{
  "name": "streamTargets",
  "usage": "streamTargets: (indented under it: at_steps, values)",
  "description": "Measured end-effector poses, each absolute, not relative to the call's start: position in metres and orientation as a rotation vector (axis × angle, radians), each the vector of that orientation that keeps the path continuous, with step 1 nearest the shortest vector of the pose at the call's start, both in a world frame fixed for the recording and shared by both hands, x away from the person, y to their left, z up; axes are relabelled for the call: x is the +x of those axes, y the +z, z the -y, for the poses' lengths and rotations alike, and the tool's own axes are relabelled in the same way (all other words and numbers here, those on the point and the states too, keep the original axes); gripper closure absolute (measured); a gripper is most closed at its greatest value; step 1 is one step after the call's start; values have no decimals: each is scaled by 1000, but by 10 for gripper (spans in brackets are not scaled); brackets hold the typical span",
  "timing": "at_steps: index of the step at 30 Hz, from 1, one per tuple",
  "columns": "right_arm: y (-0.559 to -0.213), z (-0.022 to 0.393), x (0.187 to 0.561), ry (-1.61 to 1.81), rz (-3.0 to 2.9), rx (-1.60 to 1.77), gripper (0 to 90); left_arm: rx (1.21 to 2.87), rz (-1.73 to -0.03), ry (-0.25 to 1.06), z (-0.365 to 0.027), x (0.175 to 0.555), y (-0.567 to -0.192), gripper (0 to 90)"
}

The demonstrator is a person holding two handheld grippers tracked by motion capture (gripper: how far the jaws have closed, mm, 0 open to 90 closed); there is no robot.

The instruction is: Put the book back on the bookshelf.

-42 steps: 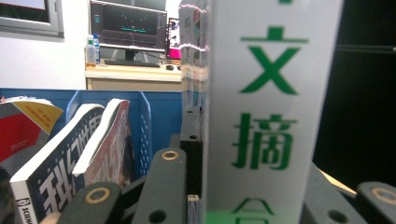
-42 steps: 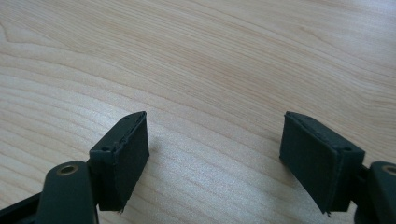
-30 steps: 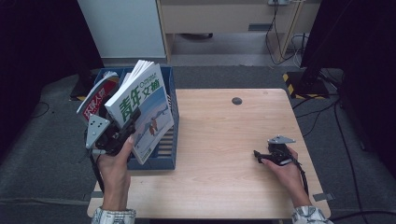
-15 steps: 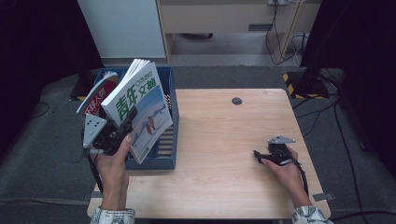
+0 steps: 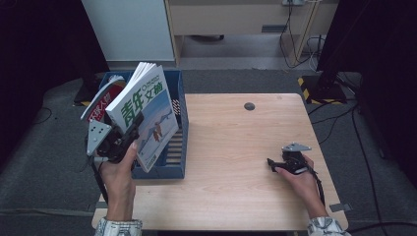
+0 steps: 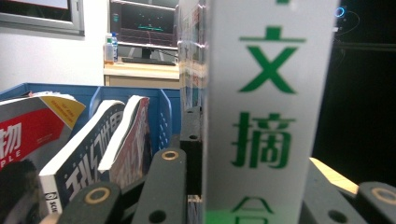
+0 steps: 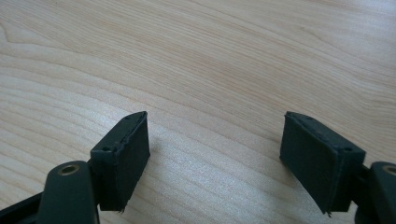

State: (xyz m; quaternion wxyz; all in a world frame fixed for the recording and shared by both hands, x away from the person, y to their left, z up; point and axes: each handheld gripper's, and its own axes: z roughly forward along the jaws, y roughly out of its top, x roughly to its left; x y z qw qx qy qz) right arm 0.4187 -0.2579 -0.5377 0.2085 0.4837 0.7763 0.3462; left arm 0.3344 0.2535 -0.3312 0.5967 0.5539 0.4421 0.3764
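**Left gripper holds a magazine over the bin**

The left gripper [image 5: 129,132] is clamped on the magazine [image 5: 145,115], tilted above the blue bin [image 5: 179,147]. The right gripper [image 7: 215,158] rests on the table [image 5: 236,147], jaws wide apart, holding nothing.

My high view looks forward and down over the whole table [image 5: 236,147] – far off. My left gripper view sits tight against the magazine [image 6: 268,112], sharing the blue crate [image 5: 179,123]; my right skims the tabletop.

Black grippers w/ grey plates [image 5: 97,136], black fingers [image 7: 122,158], patterned sleeves [image 5: 118,227].
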Motion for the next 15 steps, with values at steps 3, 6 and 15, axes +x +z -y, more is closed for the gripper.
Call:
streamTargets:
  at_steps: [3,6,15]
  values:
    - [-538,258,419,963,-2160,1341,240,1281,-1026,868,-248,340,-330,738]
    - [-538,258,419,963,-2160,1341,240,1280,-1027,871,-242,345,-328,738]
    - [-538,259,419,965,-2161,1341,241,1277,-1040,871,-225,360,-331,738]
